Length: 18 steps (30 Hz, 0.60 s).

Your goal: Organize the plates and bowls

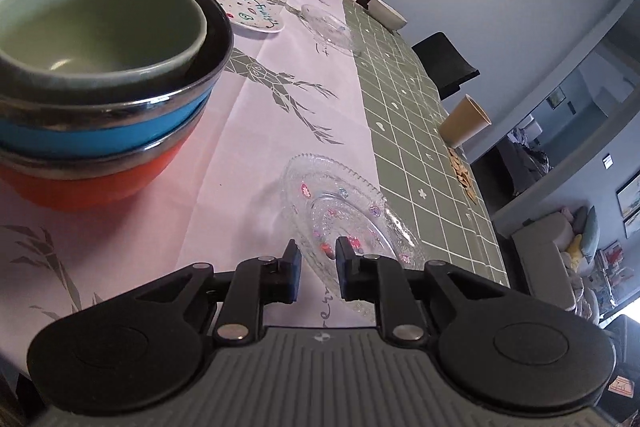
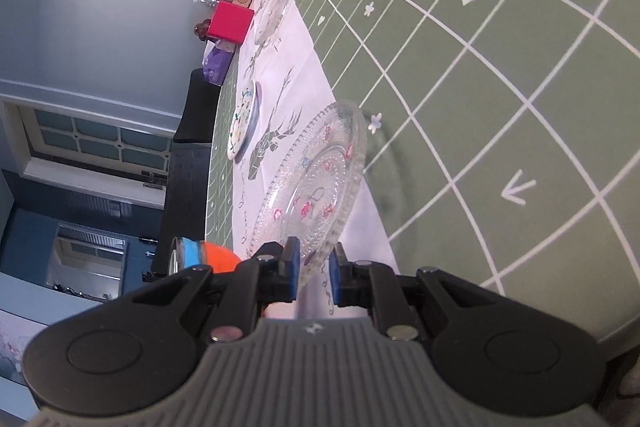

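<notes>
Glass plate [image 1: 344,215] lies near the runner's edge on the table [image 1: 420,131], left gripper [image 1: 318,259] nearly closed, empty, beside stacked bowls [image 1: 100,75]. Over to the right wrist: right gripper [image 2: 314,263] pinches the plate's rim, tilting it. Next, I reckon, carry it to the painted plate [image 2: 242,123].

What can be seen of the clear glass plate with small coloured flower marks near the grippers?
The clear glass plate with coloured flower marks is round, with a beaded, scalloped rim and pink, red and blue flowers around a flat centre. It looks like pressed glass, empty and unbroken. The right gripper is shut on its near rim, holding it tilted over the white table runner. In the left view the plate sits just beyond the left gripper, whose narrow-set fingers appear empty.
</notes>
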Each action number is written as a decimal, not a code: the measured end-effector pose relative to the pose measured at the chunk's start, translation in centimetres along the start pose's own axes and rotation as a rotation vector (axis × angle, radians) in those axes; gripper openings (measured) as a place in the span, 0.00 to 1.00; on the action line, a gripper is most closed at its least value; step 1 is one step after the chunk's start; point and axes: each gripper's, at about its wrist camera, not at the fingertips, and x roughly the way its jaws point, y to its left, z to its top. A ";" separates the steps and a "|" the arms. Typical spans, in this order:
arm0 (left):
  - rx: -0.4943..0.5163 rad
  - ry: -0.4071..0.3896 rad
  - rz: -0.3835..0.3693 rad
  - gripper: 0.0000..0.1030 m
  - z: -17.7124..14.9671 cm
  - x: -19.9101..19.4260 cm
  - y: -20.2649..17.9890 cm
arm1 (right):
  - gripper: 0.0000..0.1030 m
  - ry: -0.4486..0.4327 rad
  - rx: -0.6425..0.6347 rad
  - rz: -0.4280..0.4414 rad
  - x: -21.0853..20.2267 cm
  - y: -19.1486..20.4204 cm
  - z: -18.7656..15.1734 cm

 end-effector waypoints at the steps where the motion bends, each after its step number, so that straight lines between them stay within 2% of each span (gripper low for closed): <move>1: 0.010 -0.004 0.014 0.19 0.0 0.0 -0.1 | 0.13 0.008 -0.001 -0.008 0.2 0.0 0.0; 4: 0.004 0.011 0.046 0.19 -0.2 0.6 0.3 | 0.11 0.018 -0.002 -0.049 0.6 -0.3 0.1; 6: -0.005 0.012 0.039 0.18 -0.2 0.5 0.7 | 0.10 0.016 0.009 -0.048 0.5 -0.5 0.0; 13: 0.035 -0.016 0.086 0.17 -0.2 -0.2 0.5 | 0.10 0.006 -0.027 -0.076 0.3 0.0 -0.3; 18: 0.094 -0.042 0.118 0.17 -0.2 -0.6 -0.4 | 0.12 -0.029 -0.151 -0.187 0.5 2.4 -0.9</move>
